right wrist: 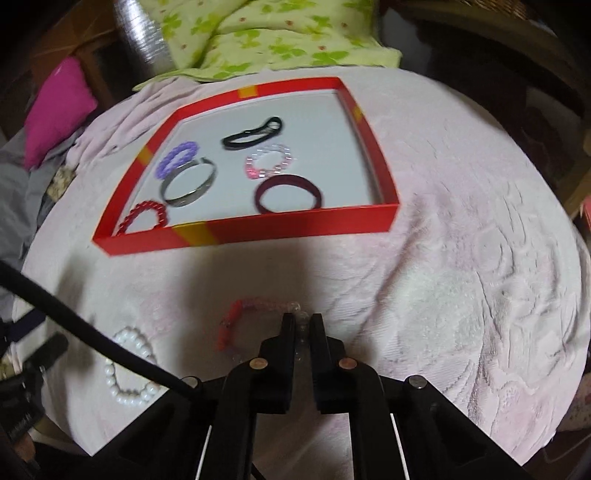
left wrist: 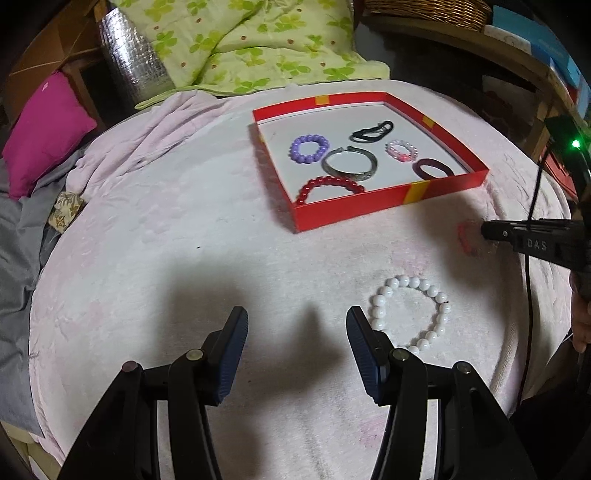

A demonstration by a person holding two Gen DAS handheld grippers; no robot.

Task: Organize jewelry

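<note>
A red shallow box (left wrist: pixel 351 210) on the pink-white blanket holds several bracelets, among them a purple bead ring (left wrist: pixel 308 147), a silver bangle (left wrist: pixel 349 166) and a black hair tie (left wrist: pixel 371 131). My left gripper (left wrist: pixel 297 317) stands open above the blanket, nothing between its fingers. A white bead bracelet (left wrist: pixel 441 317) lies just right of its right finger. My right gripper (right wrist: pixel 302 319) is shut on the clear beads of a red-and-clear bracelet (right wrist: pixel 236 314), which rests on the blanket in front of the box (right wrist: pixel 258 232). The left wrist view shows that gripper (left wrist: pixel 484 230) at this bracelet (left wrist: pixel 465 236).
A green flowered quilt (left wrist: pixel 251 44) and a magenta cushion (left wrist: pixel 44 129) lie beyond the blanket, with a wicker basket (left wrist: pixel 424 11) at the back right. A black cable (right wrist: pixel 92 332) crosses over the white bracelet (right wrist: pixel 110 373) in the right wrist view.
</note>
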